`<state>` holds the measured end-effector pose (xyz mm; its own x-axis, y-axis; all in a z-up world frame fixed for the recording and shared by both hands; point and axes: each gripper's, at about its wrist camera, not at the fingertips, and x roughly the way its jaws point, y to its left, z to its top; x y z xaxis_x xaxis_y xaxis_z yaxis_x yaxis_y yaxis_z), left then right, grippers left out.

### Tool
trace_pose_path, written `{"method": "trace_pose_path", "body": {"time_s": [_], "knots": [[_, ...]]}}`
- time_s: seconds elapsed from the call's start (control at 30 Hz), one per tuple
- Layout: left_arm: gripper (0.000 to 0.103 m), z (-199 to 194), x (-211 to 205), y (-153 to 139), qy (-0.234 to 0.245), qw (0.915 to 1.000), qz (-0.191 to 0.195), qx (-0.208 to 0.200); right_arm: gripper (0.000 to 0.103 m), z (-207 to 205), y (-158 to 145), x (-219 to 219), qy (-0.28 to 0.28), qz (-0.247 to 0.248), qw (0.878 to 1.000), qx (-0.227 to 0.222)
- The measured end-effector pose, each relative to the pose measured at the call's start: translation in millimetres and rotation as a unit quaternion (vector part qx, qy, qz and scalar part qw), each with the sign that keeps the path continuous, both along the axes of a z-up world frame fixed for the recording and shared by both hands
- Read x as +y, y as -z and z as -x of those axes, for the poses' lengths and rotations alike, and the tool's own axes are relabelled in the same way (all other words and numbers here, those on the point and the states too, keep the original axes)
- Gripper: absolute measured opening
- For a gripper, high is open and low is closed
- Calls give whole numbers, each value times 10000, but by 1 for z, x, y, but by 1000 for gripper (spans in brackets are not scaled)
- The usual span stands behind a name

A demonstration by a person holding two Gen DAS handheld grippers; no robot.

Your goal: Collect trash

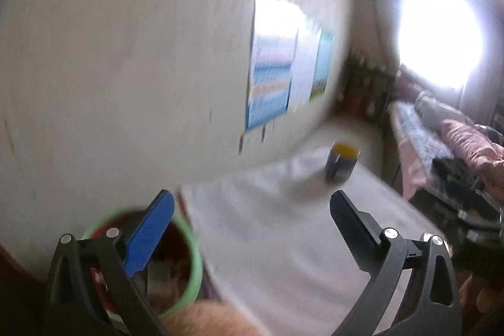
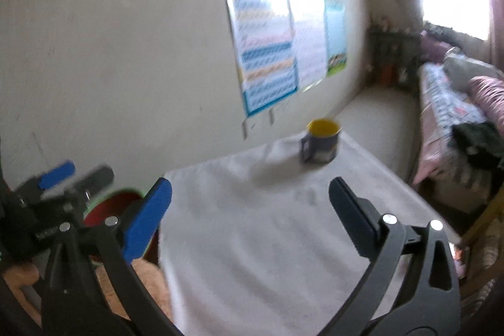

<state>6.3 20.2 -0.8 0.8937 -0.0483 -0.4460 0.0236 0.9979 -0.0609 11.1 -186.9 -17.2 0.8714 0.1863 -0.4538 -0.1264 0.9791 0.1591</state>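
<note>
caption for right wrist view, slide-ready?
Right gripper open and empty above white-covered table; mug at far end, green-rimmed bin and left gripper at left.

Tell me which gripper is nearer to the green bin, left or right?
Left. The left gripper is open right above the green bin beside the table; the right gripper, also open, is over the table.

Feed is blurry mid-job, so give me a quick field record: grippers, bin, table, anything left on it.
left gripper: open, empty
right gripper: open, empty
bin: green rim, left of table, something inside, contents blurred
table: white cloth, no trash visible on it
mug: upright at far end of table, yellow inside
image: motion-blurred, small litter could be missed
</note>
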Motion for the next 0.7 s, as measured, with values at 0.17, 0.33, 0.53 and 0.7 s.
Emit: {"method": "trace_pose_path", "body": {"time_s": [0.17,0.33,0.53,0.7], "knots": [[95,9,-24,-30,-5,9972,-174,-730,98,19,-7,-20,317,57,9987,-407],[95,16,-35,-43,-15,9969,-99,-783,98,22,-7,-31,578,-4,9968,-544],[95,24,-45,-42,-3,9952,-397,-894,98,32,-13,-39,1203,157,9870,-1054],[95,28,-44,-43,74,9948,-329,-958,98,43,-10,-45,1477,123,9792,-1387]]}}
